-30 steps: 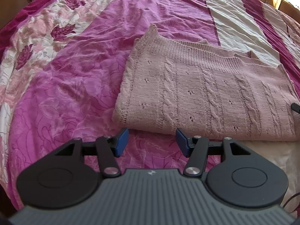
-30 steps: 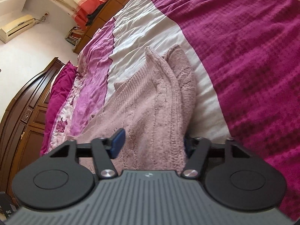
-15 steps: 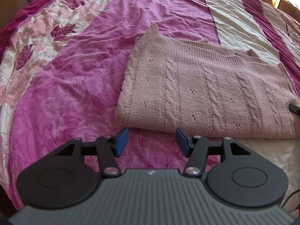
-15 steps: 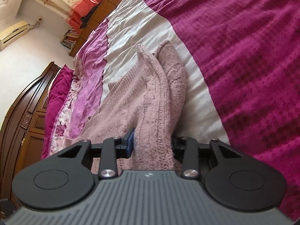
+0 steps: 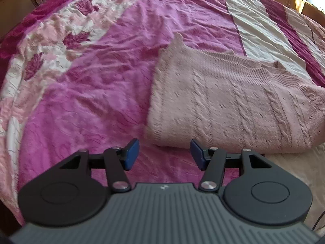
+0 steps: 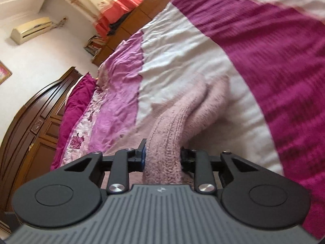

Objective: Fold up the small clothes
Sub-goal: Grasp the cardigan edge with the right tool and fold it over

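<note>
Left-wrist view: your left gripper point(image 5: 165, 154) hangs with its blue pads spread apart and nothing between them, just short of the near folded edge of the pink cable-knit sweater point(image 5: 233, 101); the sweater lies folded flat on the bedspread point(image 5: 91, 85), across its magenta band and reaching the white stripe at its far side. Right-wrist view: your right gripper point(image 6: 162, 157) has just been closing, and its pads now pinch a bunched, ribbed fold of the sweater point(image 6: 168, 146); that fold rises off the bedspread point(image 6: 182, 61) towards the camera, while the rest of the knit trails back over the white stripe; motion blur softens this view, so the pinched part is probably the sweater's end edge. Background: dark wooden headboard point(image 6: 30, 126); wall air conditioner point(image 6: 30, 29); curtains point(image 6: 105, 2).
</note>
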The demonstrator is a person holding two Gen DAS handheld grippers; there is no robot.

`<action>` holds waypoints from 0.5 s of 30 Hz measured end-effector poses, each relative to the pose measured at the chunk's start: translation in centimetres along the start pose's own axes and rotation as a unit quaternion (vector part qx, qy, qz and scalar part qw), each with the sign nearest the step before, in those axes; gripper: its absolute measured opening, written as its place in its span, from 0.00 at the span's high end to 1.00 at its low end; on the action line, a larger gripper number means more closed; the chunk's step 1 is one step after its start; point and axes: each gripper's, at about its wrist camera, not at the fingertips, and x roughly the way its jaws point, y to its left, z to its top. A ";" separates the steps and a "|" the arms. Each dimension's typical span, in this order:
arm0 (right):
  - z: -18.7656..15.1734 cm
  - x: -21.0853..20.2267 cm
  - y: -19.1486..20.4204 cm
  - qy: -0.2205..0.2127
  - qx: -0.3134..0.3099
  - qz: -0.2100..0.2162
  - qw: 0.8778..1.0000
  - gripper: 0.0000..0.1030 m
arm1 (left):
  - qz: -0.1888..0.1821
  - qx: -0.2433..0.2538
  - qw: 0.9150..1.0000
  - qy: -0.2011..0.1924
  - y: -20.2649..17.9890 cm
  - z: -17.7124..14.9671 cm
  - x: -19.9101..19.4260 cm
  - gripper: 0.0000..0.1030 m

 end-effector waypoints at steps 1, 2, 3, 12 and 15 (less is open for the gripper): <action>0.2 0.1 0.9 0.002 -0.013 -0.001 1.000 0.72 | 0.002 0.002 1.000 -0.003 0.4 0.1 -0.2 0.44; 0.3 0.2 1.7 0.003 -0.026 -0.001 1.000 0.72 | 0.005 0.004 1.000 -0.005 0.8 0.3 -0.3 0.44; 0.4 0.3 2.7 0.004 -0.039 -0.002 0.999 0.72 | 0.008 0.006 1.000 -0.007 1.2 0.5 -0.5 0.44; 0.4 2.0 11.7 0.018 -0.120 0.021 0.992 0.72 | 0.024 -0.001 0.999 -0.026 5.0 1.8 -1.3 0.44; -0.5 3.0 15.4 0.029 -0.154 0.031 0.987 0.72 | 0.025 -0.009 0.999 -0.030 6.0 2.0 -1.5 0.44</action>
